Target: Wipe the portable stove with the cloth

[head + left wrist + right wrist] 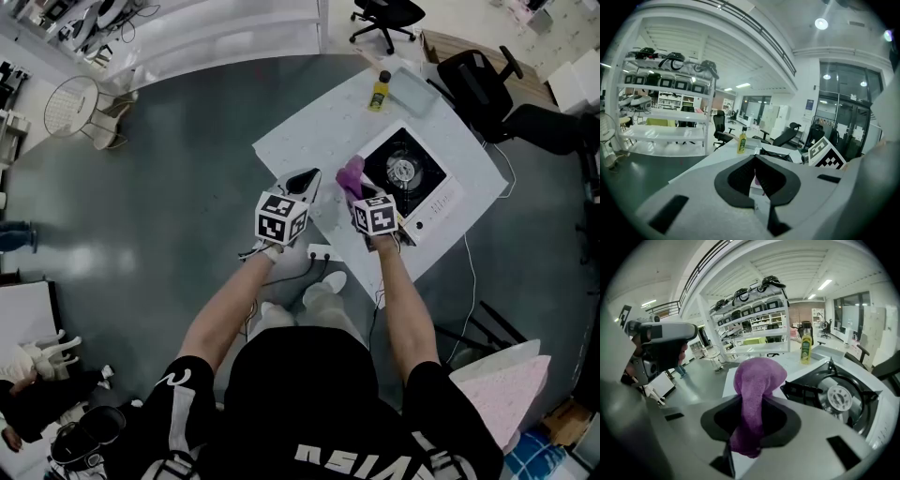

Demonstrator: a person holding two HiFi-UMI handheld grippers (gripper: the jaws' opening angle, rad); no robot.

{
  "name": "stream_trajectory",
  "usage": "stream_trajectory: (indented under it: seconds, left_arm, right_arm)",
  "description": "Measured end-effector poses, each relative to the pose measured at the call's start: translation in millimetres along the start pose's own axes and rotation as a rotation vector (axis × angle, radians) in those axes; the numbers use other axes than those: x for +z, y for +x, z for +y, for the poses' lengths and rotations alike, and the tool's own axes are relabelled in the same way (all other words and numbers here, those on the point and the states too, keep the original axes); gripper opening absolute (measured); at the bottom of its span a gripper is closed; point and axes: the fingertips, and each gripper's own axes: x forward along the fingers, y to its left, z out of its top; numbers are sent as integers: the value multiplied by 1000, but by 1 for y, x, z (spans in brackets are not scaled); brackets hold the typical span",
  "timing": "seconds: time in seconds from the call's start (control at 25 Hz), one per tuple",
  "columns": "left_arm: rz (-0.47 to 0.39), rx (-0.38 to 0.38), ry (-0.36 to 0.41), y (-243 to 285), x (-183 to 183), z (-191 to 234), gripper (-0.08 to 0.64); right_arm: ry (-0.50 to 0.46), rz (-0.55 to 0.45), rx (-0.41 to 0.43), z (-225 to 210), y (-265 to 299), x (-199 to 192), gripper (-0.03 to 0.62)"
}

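The right tool [752, 423] is clamped on a bunched purple cloth [757, 380], held just beside the corner of the portable stove [419, 192] on the white counter [309, 131]. The left tool [756, 180], jaws together and empty, hovers alongside. The cloth looks clear of the stove, so the wiping is probably still to do.
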Motion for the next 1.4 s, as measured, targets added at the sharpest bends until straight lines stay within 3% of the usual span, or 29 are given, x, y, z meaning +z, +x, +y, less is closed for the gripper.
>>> stream_trajectory:
  seconds: [0.4, 0.88, 1.4]
  left_arm:
    - [-55, -46, 55, 2, 38, -36, 6]
    - [-146, -124, 10, 2, 75, -76, 6]
    - [-137, -265, 40, 52, 112, -79, 6]
  right_arm:
    - [-17, -108, -66, -29, -68, 33, 104]
    - [10, -201, -190, -59, -154, 39, 104]
    - [106, -226, -326, -98, -178, 44, 104]
